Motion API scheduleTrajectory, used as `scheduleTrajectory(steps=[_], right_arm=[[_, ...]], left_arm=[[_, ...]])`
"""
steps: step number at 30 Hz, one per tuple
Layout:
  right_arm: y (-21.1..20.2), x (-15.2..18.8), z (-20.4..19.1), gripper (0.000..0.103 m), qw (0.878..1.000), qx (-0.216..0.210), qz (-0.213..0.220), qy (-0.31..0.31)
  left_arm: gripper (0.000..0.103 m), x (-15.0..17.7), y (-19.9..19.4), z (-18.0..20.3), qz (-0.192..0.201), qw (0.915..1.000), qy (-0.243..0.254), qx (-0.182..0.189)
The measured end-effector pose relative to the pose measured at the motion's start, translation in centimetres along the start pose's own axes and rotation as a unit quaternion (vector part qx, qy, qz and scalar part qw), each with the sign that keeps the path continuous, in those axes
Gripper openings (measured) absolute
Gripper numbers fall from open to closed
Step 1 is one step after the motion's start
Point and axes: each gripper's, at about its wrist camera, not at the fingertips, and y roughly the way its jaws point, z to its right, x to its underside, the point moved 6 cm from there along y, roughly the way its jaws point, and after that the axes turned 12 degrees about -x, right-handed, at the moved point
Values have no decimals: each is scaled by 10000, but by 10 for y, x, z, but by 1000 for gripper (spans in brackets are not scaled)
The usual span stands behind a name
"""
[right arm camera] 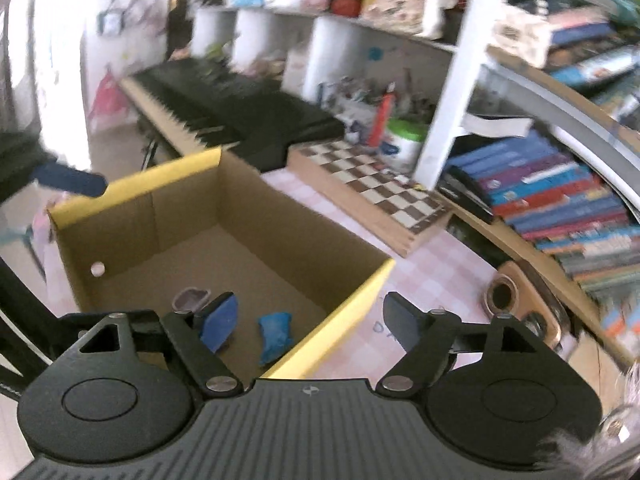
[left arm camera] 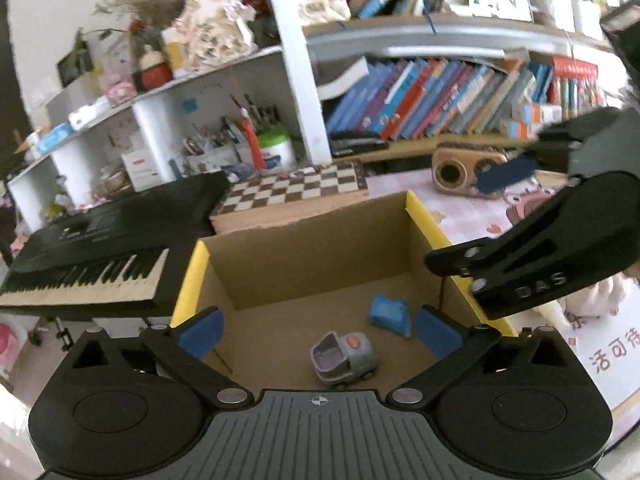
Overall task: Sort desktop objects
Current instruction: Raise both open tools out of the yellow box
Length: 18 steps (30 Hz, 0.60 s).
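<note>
Cardboard box: brown open-topped cardboard box with yellow-faced rim flaps (left arm camera: 316, 248), standing on a pink checked table cover (right arm camera: 432, 280); every place below is given from this box.
Toy car: small grey plastic toy car with a lilac open back and an orange spot on its cab (left arm camera: 344, 358), upright on the box floor near the front wall; in the left wrist view its long axis runs slantwise, cab end toward the right wall, open back toward the left wall.
Blue lump: crumpled blue soft lump, material unclear (left arm camera: 390, 314), on the box floor just beyond the toy car and apart from it; in the right wrist view it (right arm camera: 275, 336) looks elongated, long axis running from the near wall toward the far wall.
Left gripper: black two-finger left gripper with blue pads (left arm camera: 318, 332), above the box's near edge, jaws spread wide, nothing between them, released.
Right gripper: black two-finger right gripper (right arm camera: 310, 322), above the box's right rim flap, one finger over the interior and one outside; jaws apart, empty, released.
Chessboard: wooden folding chessboard (left arm camera: 296, 190), flat just behind the box's far wall.
Keyboard: black electronic piano keyboard (left arm camera: 104, 252), left of the box.
Speaker: tan wooden speaker-like case with round openings (left arm camera: 460, 170), beyond the box's right side.
</note>
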Motion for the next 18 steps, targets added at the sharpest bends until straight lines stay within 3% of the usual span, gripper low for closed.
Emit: scheduleTrajectory(steps=[8,13,18], right_arm=[[-42,27,-17,85,9948,451,460,788],[-61,47,-31,86,9894,657,630,1135],[-82,67,-45,86,9829,951,791,1362]], left_arm=[[103,19,-25,-13,-10,9977,-662,-139],[103,31,-45,-15,133,9966,-698,-422],[103,41,-66,-9,237,9965,-679,-437]])
